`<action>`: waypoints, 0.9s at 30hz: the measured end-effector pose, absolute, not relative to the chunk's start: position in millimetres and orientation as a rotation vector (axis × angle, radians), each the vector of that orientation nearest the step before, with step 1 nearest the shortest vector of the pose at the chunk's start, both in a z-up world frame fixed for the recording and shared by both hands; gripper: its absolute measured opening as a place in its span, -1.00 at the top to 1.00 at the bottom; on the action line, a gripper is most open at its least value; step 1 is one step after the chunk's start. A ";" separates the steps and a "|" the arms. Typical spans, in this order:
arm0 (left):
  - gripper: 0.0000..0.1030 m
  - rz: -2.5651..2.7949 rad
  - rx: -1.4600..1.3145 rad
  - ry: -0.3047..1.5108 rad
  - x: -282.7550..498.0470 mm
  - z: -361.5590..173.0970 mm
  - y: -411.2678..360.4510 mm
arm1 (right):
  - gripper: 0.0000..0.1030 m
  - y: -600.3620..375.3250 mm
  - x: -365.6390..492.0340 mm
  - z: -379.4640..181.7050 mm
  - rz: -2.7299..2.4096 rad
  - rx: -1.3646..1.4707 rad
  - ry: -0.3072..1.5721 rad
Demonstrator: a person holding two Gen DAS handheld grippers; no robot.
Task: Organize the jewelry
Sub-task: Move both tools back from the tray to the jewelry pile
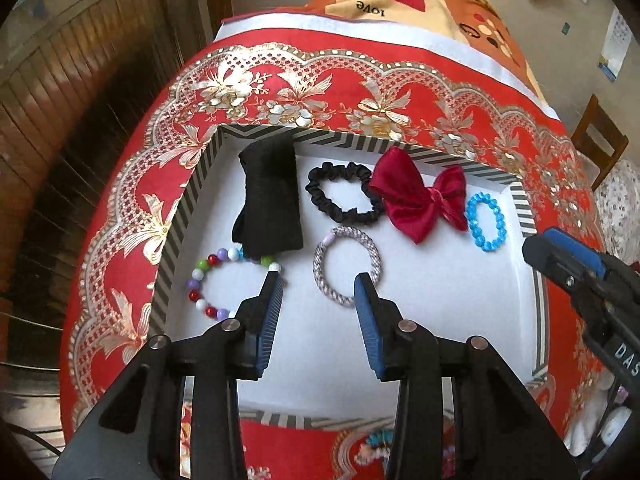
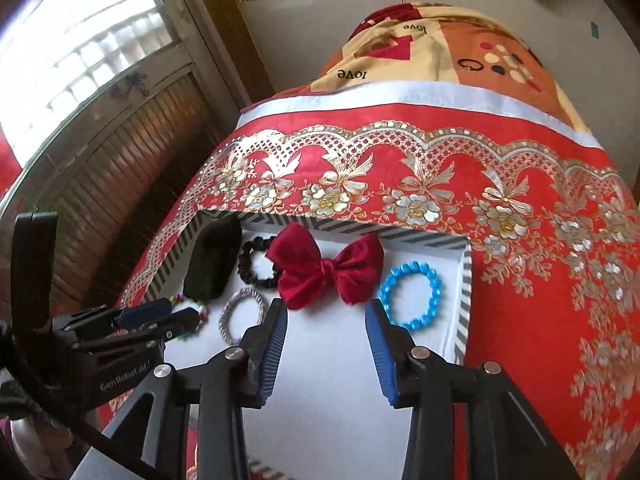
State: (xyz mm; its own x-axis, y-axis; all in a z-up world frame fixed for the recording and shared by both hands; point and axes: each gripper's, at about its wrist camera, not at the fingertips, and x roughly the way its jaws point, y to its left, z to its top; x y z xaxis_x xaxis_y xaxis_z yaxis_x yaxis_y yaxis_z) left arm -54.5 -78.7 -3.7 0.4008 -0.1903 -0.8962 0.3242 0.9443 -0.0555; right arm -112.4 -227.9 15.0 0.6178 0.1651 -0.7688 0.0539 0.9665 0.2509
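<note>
Both grippers hang over a striped-rim tray (image 1: 182,216) on a red and gold cloth (image 1: 340,92), the left gripper (image 1: 318,284) and the right gripper (image 2: 326,312) each with jaws apart and nothing between them. On the tray's white floor lie a black fabric piece (image 1: 268,196), a black scrunchie (image 1: 340,194), a red satin bow (image 1: 420,196), a blue bead bracelet (image 1: 486,220), a grey hair tie (image 1: 346,266) and a multicoloured bead bracelet (image 1: 224,284), the bow overlapping the scrunchie

Each of the 2 tongs has black angular arms ending in blue ribbed pads, with round silver screw heads at the joints. The left tongs (image 1: 318,292) show white "GenRobot.AI" lettering on the body; the right tongs (image 2: 326,322) carry white letters "DAS".
</note>
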 end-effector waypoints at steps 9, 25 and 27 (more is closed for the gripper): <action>0.29 -0.322 0.154 1.080 -91.7 7.7 -74.8 | 0.18 -222.3 -157.0 21.5 0.049 0.265 0.896; 0.29 -0.321 0.187 1.017 -162.6 22.0 -64.5 | 0.16 -210.9 -242.0 25.5 0.013 0.264 0.894; 0.29 -0.322 0.193 1.013 -171.6 23.0 -63.2 | 0.16 -209.9 -251.6 27.0 0.007 0.263 0.889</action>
